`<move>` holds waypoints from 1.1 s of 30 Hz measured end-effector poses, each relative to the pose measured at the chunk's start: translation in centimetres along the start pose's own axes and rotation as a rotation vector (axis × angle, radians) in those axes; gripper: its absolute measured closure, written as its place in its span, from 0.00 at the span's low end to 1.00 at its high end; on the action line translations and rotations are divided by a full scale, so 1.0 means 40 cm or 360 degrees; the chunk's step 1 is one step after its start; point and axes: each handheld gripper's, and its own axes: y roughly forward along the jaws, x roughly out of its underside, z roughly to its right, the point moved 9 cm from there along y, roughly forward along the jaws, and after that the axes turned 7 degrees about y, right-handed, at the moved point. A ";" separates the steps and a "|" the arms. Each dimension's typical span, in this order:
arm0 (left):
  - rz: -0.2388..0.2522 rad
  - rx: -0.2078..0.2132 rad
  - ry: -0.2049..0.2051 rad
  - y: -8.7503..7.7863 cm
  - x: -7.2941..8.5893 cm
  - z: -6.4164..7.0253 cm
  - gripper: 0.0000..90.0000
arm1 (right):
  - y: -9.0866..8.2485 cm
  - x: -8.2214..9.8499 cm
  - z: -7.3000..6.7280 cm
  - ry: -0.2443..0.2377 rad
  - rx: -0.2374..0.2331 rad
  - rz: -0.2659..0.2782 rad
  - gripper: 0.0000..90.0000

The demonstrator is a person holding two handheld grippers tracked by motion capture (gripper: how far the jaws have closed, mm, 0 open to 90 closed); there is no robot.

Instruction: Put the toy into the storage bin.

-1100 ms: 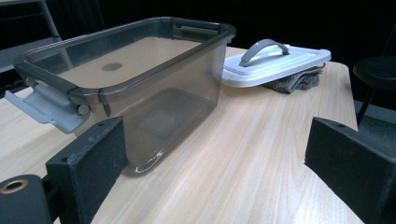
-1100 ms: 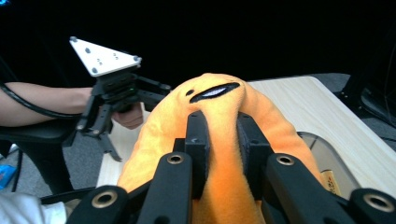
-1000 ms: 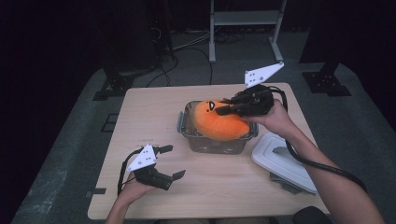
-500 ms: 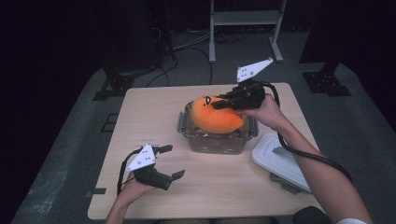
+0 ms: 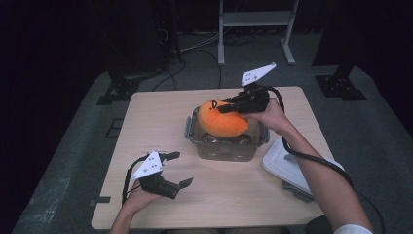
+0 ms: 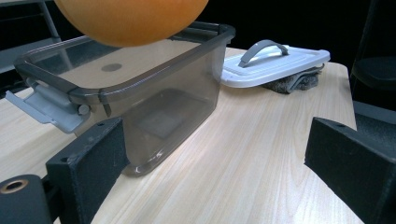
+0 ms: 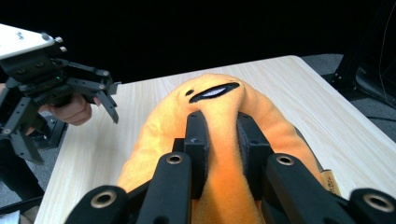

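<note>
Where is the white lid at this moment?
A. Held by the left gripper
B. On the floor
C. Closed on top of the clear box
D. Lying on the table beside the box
D: the white lid lies on the table, apart from the open box.

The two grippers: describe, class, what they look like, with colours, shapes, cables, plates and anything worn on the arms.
Both the left gripper and the right gripper are black, with two blocky jaws, brass-coloured rivets and a grey three-cornered plate on top. A black cable trails from each. The forearms are bare; a white sleeve edge shows on the right arm.
</note>
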 end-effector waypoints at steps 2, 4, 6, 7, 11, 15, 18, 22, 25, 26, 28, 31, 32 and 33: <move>0.0002 -0.0002 -0.0001 -0.001 0.000 -0.001 0.05 | 0.007 0.007 0.009 0.0000 0.0003 -0.0007 0.86; 0.0005 -0.0004 -0.0006 0.000 0.000 -0.001 0.05 | 0.012 0.012 0.012 0.0011 0.0000 -0.0016 0.86; 0.0005 -0.0003 -0.0006 0.000 0.000 -0.001 0.05 | 0.019 0.018 0.018 0.0002 0.0002 -0.0029 0.86; 0.0005 -0.0003 -0.0004 -0.001 0.000 -0.001 0.05 | 0.022 0.022 0.020 0.0003 0.0006 -0.0040 0.86; 0.0003 -0.0004 -0.0002 -0.002 -0.001 -0.001 0.05 | 0.031 0.032 0.029 0.0009 0.0006 -0.0050 0.86; 0.0002 -0.0002 -0.0001 -0.002 -0.001 0.000 0.05 | 0.041 0.045 0.036 0.0016 0.0004 -0.0073 0.85; 0.0006 -0.0003 -0.0004 -0.001 -0.001 -0.001 0.05 | 0.047 0.052 0.039 0.0020 -0.0003 -0.0078 0.85; -0.0001 0.0000 -0.0001 -0.002 -0.001 -0.001 0.05 | 0.054 0.059 0.042 0.0019 -0.0004 -0.0097 0.85; 0.0007 -0.0001 0.0001 -0.002 -0.001 -0.001 0.05 | 0.058 0.065 0.044 0.0024 0.0000 -0.0112 0.85; 0.0006 -0.0001 0.0002 -0.002 -0.002 -0.001 0.05 | 0.059 0.067 0.044 0.0026 -0.0003 -0.0119 0.85; 0.0009 -0.0001 -0.0001 -0.002 -0.002 -0.001 0.05 | 0.062 0.071 0.045 0.0024 -0.0007 -0.0125 0.85; 0.0016 -0.0002 0.0001 -0.003 -0.004 0.001 0.05 | 0.064 0.077 0.051 0.0034 0.0002 -0.0139 0.85; 0.0017 -0.0001 0.0001 -0.003 -0.004 0.000 0.05 | 0.065 0.079 0.053 0.0041 0.0007 -0.0144 0.85; 0.0013 0.0001 0.0002 -0.003 -0.004 0.000 0.05 | 0.066 0.081 0.055 0.0045 0.0005 -0.0141 0.85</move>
